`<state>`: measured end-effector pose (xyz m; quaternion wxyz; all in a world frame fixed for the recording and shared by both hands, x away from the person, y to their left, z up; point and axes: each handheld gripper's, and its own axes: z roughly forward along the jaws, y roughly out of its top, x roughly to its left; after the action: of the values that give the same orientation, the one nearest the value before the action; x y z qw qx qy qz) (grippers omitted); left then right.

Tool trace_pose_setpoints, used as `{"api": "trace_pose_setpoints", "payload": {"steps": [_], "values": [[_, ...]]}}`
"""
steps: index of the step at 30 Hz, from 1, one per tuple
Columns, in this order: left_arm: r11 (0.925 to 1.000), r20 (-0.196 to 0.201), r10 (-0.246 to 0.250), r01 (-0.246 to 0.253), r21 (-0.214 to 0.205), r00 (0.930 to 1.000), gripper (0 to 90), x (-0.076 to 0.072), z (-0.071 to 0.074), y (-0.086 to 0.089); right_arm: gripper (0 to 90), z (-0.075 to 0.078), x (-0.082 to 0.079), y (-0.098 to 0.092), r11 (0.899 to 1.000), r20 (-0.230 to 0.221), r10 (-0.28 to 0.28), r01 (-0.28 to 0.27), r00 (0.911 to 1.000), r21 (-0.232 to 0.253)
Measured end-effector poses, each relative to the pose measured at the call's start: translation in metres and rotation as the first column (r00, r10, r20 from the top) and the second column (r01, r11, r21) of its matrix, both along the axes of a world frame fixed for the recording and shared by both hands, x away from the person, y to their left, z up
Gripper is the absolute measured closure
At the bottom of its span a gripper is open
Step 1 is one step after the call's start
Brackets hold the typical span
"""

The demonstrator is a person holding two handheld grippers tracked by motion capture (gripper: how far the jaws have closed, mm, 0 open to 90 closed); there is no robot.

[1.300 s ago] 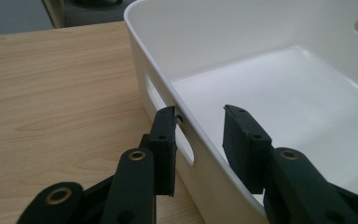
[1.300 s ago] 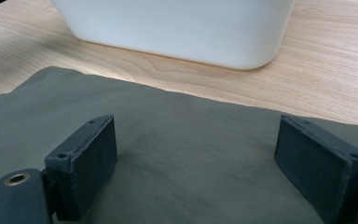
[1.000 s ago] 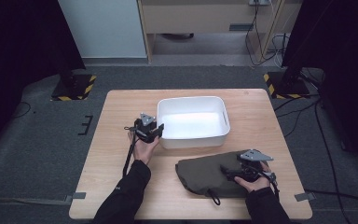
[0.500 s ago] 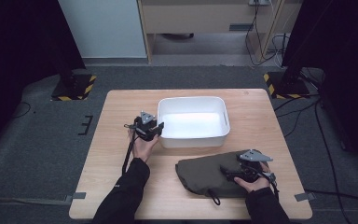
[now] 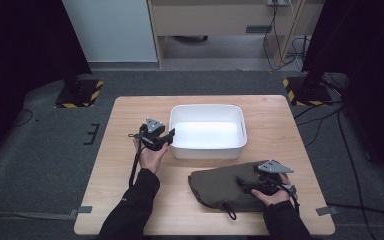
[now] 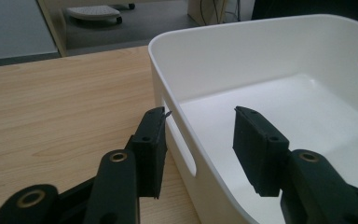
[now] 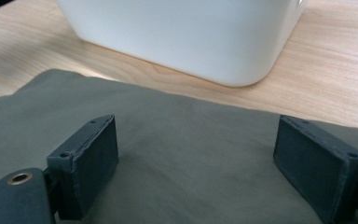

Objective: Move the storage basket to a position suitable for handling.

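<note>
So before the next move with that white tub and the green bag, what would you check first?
1. Left gripper astride the tub wall: ok, one jaw outside, one inside.
2. Left grip on the wall: not ok, the jaws have just been opening and the pads stand clear of it.
3. Right gripper over the bag: ok, jaws wide open above the cloth.
4. Bag gripped: not ok, no cloth pinched between the pads.
5. Tub empty: ok, nothing inside.
6. Bag's cord free of snags: cannot tell.

Grey carpet floor (image 5: pixel 40 165), pale wall panel (image 5: pixel 110 30), wooden cabinet (image 5: pixel 220 17), hazard-striped stand bases (image 5: pixel 80 92).
</note>
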<state>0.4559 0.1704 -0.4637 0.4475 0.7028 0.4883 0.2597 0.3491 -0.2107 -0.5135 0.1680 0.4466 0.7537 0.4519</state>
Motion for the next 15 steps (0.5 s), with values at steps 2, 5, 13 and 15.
{"api": "trace_pose_setpoints", "payload": {"steps": [2,5,13,15], "values": [[1.0,0.002,0.0,0.0,-0.007,1.0,52.6,-0.002,0.002,0.001,13.9,0.001,0.0,0.0,1.0,0.002,-0.003,0.003,1.0,0.004],[0.9996,0.017,-0.006,0.006,-0.029,0.9998,50.8,-0.013,0.007,0.002,14.1,0.004,0.0,-0.002,1.0,0.021,-0.004,0.004,0.9998,0.015],[0.996,0.043,-0.086,0.087,-0.02,0.9954,47.1,-0.053,0.016,0.008,14.3,0.01,0.001,-0.008,0.999,0.052,-0.022,0.02,0.9984,0.039],[0.995,0.036,-0.098,0.099,-0.017,0.9945,46.3,-0.063,0.013,0.012,14.2,0.011,0.001,-0.009,0.999,0.057,-0.02,0.018,0.9982,0.037]]}}
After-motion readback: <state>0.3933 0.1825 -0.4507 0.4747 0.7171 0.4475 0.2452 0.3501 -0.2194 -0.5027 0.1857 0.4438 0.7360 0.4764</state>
